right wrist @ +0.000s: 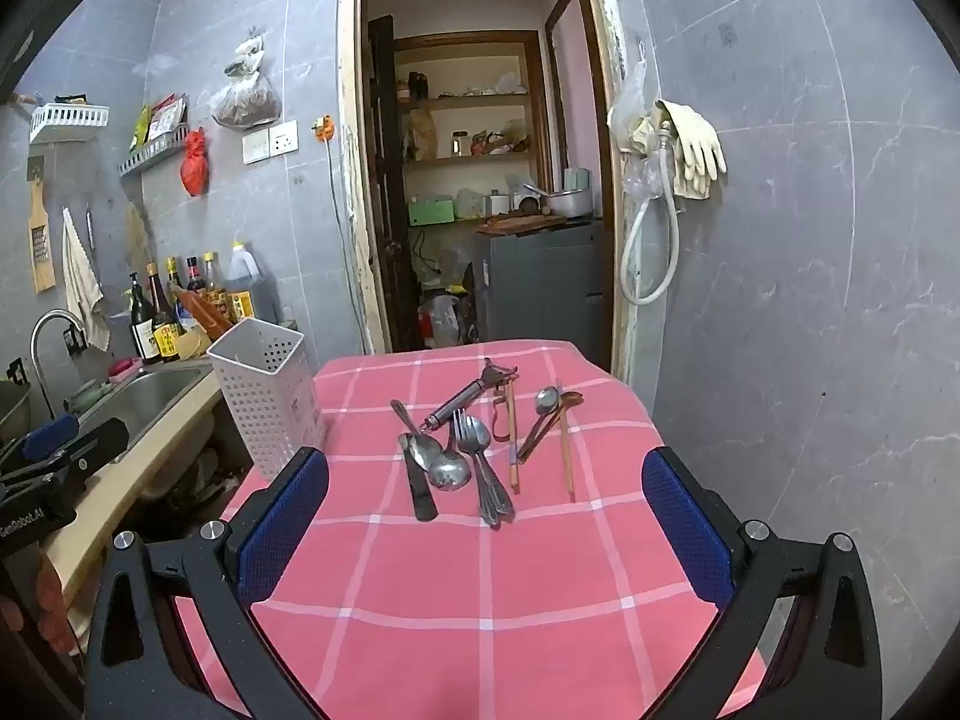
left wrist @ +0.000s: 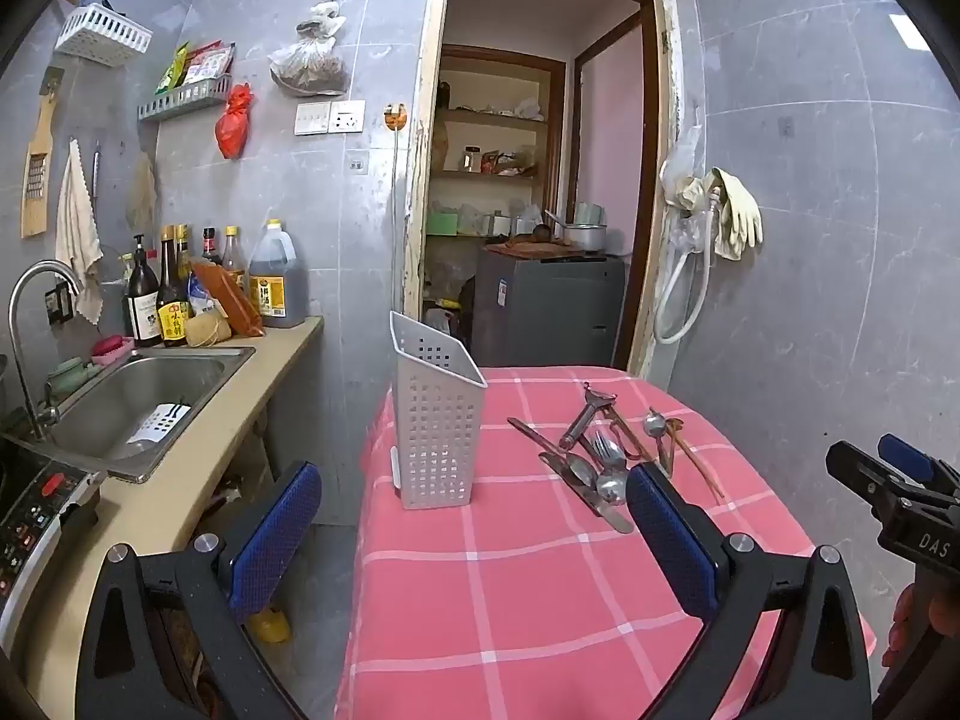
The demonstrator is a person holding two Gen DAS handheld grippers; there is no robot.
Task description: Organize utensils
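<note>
Grey tiled walls are enclosing a small kitchen, with a doorway (right wrist: pixel 480 180) opening behind a bench (right wrist: pixel 480 600) that is wearing a pink checked cloth. Near the middle of the cloth, a loose pile of utensils (right wrist: pixel 474 444) is lying: spoons, a fork, a knife, chopsticks and a metal tool whose type is hard to make out. Several pieces are overlapping, so their full outlines are hidden. A white perforated caddy (left wrist: pixel 435 420) is standing upright at the bench's left edge, well apart from the pile; its interior is not showing. The left claw (left wrist: pixel 474 534) is hovering wide open with nothing between its blue pads. The right claw (right wrist: pixel 486 534) is likewise standing wide open and empty, just short of the pile. Both bench sides are being cut off by the claw frames.
</note>
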